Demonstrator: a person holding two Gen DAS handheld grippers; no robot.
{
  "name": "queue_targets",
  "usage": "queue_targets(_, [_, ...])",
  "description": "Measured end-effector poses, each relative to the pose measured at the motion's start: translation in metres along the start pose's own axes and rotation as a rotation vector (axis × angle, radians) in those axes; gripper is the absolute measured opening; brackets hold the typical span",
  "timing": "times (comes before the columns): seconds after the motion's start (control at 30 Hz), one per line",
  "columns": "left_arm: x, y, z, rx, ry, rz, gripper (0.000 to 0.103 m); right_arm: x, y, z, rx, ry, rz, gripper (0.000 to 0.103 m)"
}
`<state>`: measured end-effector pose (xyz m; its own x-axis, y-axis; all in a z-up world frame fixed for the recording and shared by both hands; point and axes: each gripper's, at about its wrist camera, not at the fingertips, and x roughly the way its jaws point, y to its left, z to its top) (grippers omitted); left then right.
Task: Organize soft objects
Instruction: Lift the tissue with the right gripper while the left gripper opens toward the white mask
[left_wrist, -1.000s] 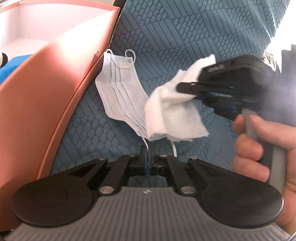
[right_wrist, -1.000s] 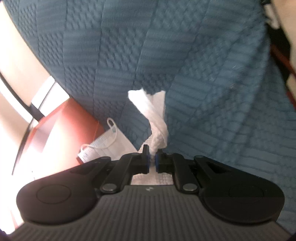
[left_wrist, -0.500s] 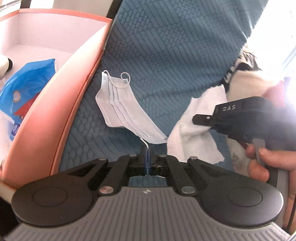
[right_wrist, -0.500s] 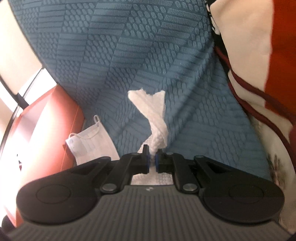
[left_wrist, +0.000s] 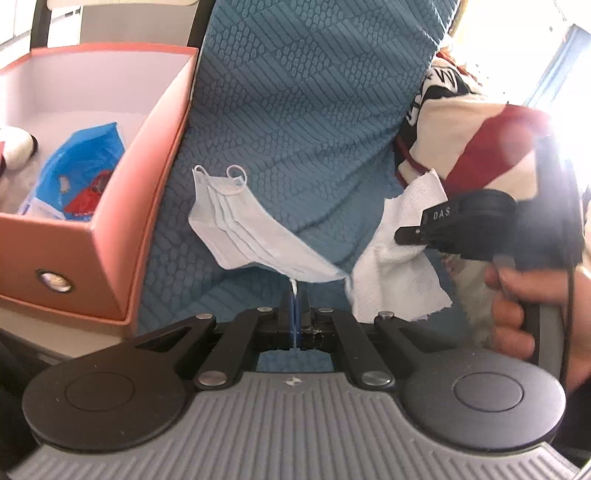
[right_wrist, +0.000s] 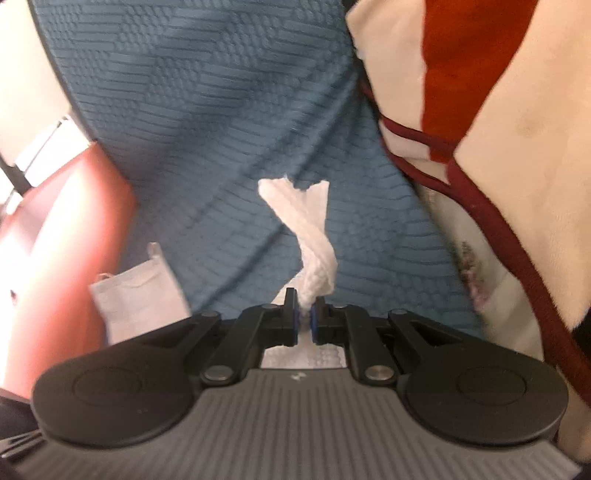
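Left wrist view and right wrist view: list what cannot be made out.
- Orange box, left wrist view: contents cut off by the left edge; blue packet print too small.
- Face mask, right wrist view: blurred, lower part behind the right claw.
- Tissue, left wrist view: middle hidden by that claw.

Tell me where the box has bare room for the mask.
The box is bare along its far wall and near the right wall, beyond the blue packet. Its left, near part is crowded: packet and a white soft thing. The blue cloth between box and mask is also free.
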<state>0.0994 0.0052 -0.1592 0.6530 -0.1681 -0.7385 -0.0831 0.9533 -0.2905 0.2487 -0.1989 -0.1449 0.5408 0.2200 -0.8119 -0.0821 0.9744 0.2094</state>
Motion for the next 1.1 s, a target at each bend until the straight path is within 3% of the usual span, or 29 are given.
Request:
queue_targets(0.13, [0.005,0.002,-0.004,-0.032,0.031,-0.001,0.001,0.018,-0.013,0.004,0.067,0.046,-0.005,0.012])
queue_targets(0.27, [0.014,0.000,-0.005,-0.039,0.064,-0.004,0.004,0.030,-0.010,0.007,0.056,0.066,-0.019,0.013])
queue_targets(0.33, [0.017,-0.001,-0.006,-0.027,0.080,0.002,0.015,0.031,-0.008,0.005,0.051,0.073,-0.023,0.020])
queue_targets(0.37, [0.019,-0.002,-0.006,-0.028,0.084,0.014,0.034,0.031,-0.007,0.005,0.052,0.077,-0.022,0.026])
queue_targets(0.4, [0.020,-0.003,-0.007,-0.032,0.083,0.025,0.055,0.030,-0.007,0.004,0.057,0.077,-0.019,0.039])
queue_targets(0.47, [0.018,-0.003,-0.007,-0.035,0.051,0.044,0.065,0.028,-0.007,0.004,0.065,0.071,-0.009,0.050])
queue_targets(0.6, [0.018,-0.005,-0.005,-0.045,0.001,0.027,0.077,0.029,-0.008,0.003,0.078,0.076,-0.024,0.054])
queue_targets(0.67, [0.021,-0.007,-0.004,-0.045,-0.024,0.044,0.081,0.030,-0.010,0.003,0.104,0.087,-0.021,0.058])
queue_targets(0.8, [0.029,-0.017,-0.006,-0.016,-0.054,0.098,0.083,0.033,-0.015,0.001,0.149,0.108,0.011,0.058])
queue_targets(1.1, [0.056,-0.041,-0.011,0.167,-0.123,0.192,0.088,0.037,0.008,-0.005,-0.048,0.115,-0.050,0.060])
